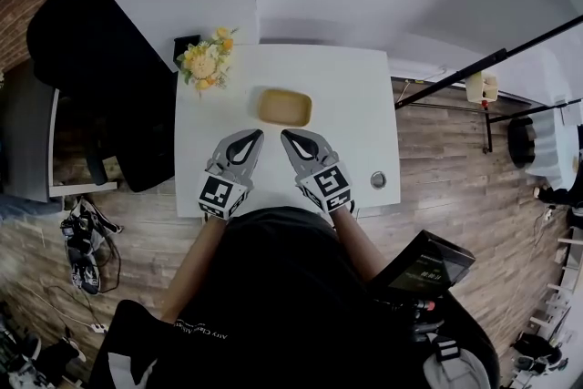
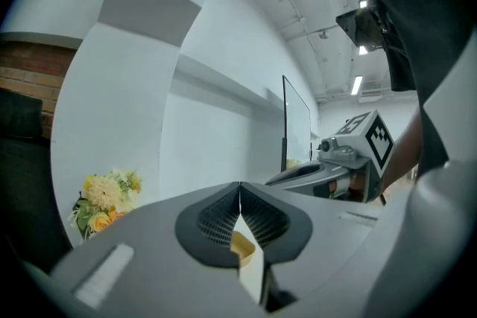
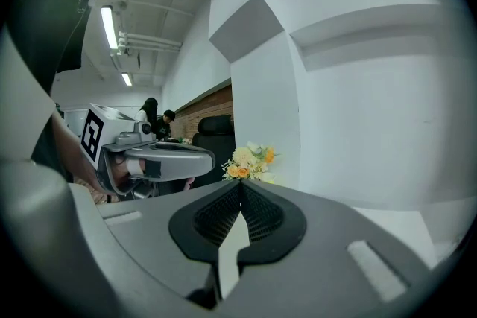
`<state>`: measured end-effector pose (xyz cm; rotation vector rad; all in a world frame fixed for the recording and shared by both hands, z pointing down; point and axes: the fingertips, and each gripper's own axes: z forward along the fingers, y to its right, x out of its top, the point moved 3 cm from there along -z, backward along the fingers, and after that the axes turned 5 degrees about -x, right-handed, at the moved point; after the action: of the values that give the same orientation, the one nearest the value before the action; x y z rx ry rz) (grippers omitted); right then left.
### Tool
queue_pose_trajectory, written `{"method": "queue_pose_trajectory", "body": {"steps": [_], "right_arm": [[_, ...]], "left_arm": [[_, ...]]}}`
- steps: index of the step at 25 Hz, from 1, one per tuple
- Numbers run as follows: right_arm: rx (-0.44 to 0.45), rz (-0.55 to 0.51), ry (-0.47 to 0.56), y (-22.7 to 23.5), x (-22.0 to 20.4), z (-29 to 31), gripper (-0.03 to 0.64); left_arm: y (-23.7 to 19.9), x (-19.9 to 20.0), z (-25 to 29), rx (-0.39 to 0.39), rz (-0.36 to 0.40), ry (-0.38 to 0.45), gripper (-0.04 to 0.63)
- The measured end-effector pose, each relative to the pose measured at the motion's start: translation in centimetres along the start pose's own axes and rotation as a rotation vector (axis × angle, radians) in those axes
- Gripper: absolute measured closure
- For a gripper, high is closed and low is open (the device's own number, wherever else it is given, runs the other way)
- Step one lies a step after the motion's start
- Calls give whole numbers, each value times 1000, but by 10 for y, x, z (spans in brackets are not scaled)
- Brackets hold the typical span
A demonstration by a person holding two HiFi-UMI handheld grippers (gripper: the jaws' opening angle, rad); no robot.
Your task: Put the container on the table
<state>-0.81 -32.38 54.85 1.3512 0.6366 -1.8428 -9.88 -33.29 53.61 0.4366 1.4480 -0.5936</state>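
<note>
Head view, from left to right: a small bunch of yellow and white flowers (image 1: 206, 59) stands at the far left corner of the smooth white table (image 1: 355, 87). The tan container (image 1: 284, 107), a shallow open tray with rounded corners and a plain inside, lies on the table near the middle. Just in front of it, the left hand-held gripper (image 1: 254, 135) and the right hand-held gripper (image 1: 288, 135), grey with black ribbed pads, are both closed on nothing.

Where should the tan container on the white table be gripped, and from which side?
Probably by its near long rim, approached from the near side: the tan container lies open-topped with a thin upright wall facing that way, while the flowers stand beyond its left end.
</note>
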Motion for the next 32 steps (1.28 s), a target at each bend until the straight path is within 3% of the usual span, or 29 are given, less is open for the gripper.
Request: {"method": "queue_pose_trajectory", "body": {"steps": [16, 32], "right_arm": [[20, 15, -51, -10, -13, 11, 607], [8, 11, -74, -2, -17, 1, 607]], "left_arm": [[-2, -24, -2, -29, -28, -71, 592], [9, -24, 10, -63, -47, -75, 592]]}}
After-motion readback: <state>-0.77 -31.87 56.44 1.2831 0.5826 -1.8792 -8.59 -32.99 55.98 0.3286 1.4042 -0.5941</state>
